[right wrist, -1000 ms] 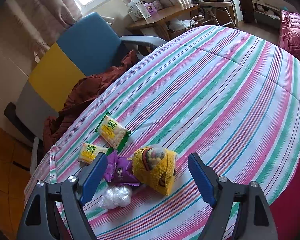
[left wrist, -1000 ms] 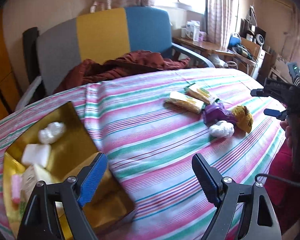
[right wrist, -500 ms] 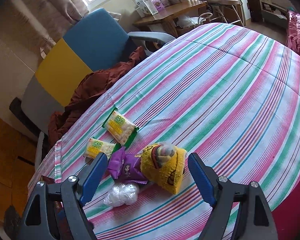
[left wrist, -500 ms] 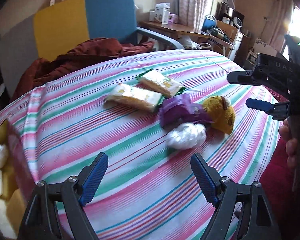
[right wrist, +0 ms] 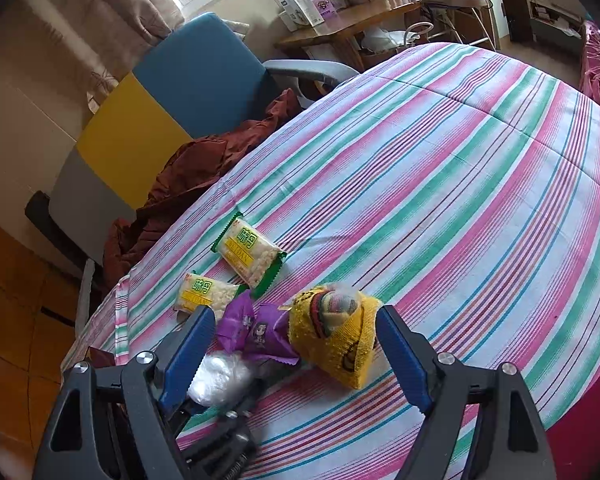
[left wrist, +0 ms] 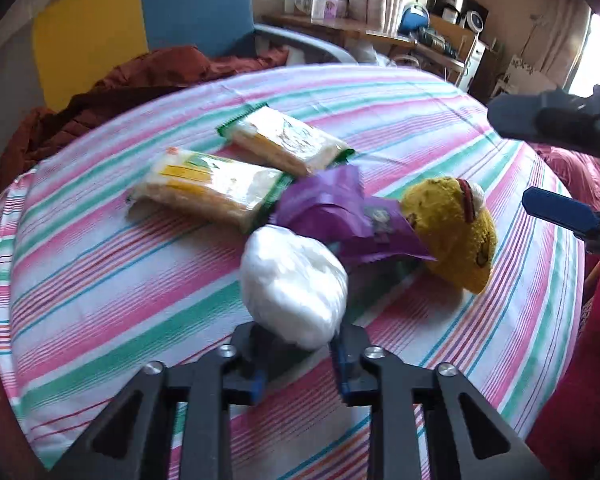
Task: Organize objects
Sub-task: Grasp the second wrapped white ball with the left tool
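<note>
Left wrist view: the left gripper (left wrist: 298, 360) has its jaws clamped on the near end of a white plastic-wrapped bundle (left wrist: 294, 286), which lies on the striped tablecloth (left wrist: 100, 280). Just beyond it sits a crumpled purple packet (left wrist: 340, 212), touching a yellow knitted toy (left wrist: 452, 232) to its right. Two yellow snack packs, the nearer (left wrist: 212, 188) and the farther (left wrist: 284, 144), lie side by side behind the purple packet. At the right edge the right gripper (left wrist: 556, 168) hangs above the toy, jaws apart.

Right wrist view: the right gripper (right wrist: 296, 354) stands wide open with the yellow toy (right wrist: 336, 336) and purple packet (right wrist: 256, 330) seen between its fingers, touching neither. The white bundle (right wrist: 220, 376) shows at lower left, with the left gripper (right wrist: 216, 432) closed on it. A chair (right wrist: 160, 120) with a rust-coloured cloth (right wrist: 204, 176) stands past the table.
</note>
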The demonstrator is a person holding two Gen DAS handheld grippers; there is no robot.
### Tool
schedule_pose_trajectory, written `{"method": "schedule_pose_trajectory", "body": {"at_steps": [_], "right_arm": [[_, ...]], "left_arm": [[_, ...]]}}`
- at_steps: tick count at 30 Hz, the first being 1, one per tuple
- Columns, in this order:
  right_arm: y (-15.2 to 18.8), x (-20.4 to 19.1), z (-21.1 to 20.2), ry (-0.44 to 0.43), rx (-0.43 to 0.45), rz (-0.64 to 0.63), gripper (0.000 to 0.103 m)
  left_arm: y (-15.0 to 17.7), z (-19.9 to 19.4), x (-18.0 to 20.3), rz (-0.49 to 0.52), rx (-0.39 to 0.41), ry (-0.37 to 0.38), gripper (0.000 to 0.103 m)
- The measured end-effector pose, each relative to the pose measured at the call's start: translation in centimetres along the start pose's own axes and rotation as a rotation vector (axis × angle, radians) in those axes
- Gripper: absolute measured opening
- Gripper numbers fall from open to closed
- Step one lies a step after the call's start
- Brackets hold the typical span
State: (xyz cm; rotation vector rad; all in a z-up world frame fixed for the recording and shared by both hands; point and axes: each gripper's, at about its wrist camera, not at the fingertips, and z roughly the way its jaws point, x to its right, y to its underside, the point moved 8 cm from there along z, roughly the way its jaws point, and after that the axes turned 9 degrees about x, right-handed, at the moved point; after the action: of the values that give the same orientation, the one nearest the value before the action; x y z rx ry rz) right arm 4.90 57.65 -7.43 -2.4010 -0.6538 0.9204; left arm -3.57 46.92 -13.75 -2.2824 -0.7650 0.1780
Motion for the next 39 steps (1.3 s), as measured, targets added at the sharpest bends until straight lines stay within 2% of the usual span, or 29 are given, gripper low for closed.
{"method": "schedule_pose_trajectory", "body": {"at_steps": [6, 11, 17, 23, 29, 32, 35, 37, 38, 39], "right_arm": [[0.4, -1.0, 0.1, -0.004, -0.008, -0.054, 0.084], [0.7, -2.1, 0.0, 0.009, -0.001, -0.133, 0.084], [2.4, -6.1, -0.2, 0.011, 0.010, -0.375, 0.083], [4.8, -8.9, 1.9, 0.041, -0.081, -0.581, 0.082], [4.0, -9.5, 6.1, 0.064, -0.159, -0.633, 0.082], [4.0, -8.9, 8.7, 0.115, -0.189, -0.632, 0.082], [4.8, -8.7, 10.2, 0.077, -0.221, -0.608, 0.081], [5.6, -8.7, 10.4, 0.041, -0.247, -0.604, 0.067], [6.0, -9.0, 10.3, 0.016, -0.258, -0.618, 0.053], [6.3, -9.4, 10.1, -0.006, -0.260, -0.630, 0.049]], "left_arm": [[3.5, -3.9, -3.2, -0.033, 0.044, -0.008, 0.024], [5.9, -6.4, -4.1, -0.011, 0.100, -0.027, 0.024], [6.1, -6.5, -4.4, -0.031, 0.119, -0.001, 0.024], [5.8, -6.0, -4.6, -0.062, 0.128, 0.030, 0.025], [5.8, -6.0, -4.7, -0.078, 0.137, 0.048, 0.026], [5.8, -6.0, -4.7, -0.084, 0.139, 0.055, 0.026], [5.7, -5.9, -4.8, -0.094, 0.142, 0.065, 0.026], [5.8, -5.9, -4.8, -0.098, 0.143, 0.069, 0.026], [5.8, -5.9, -4.8, -0.098, 0.144, 0.068, 0.026], [5.8, -5.9, -4.8, -0.098, 0.144, 0.068, 0.026]]}}
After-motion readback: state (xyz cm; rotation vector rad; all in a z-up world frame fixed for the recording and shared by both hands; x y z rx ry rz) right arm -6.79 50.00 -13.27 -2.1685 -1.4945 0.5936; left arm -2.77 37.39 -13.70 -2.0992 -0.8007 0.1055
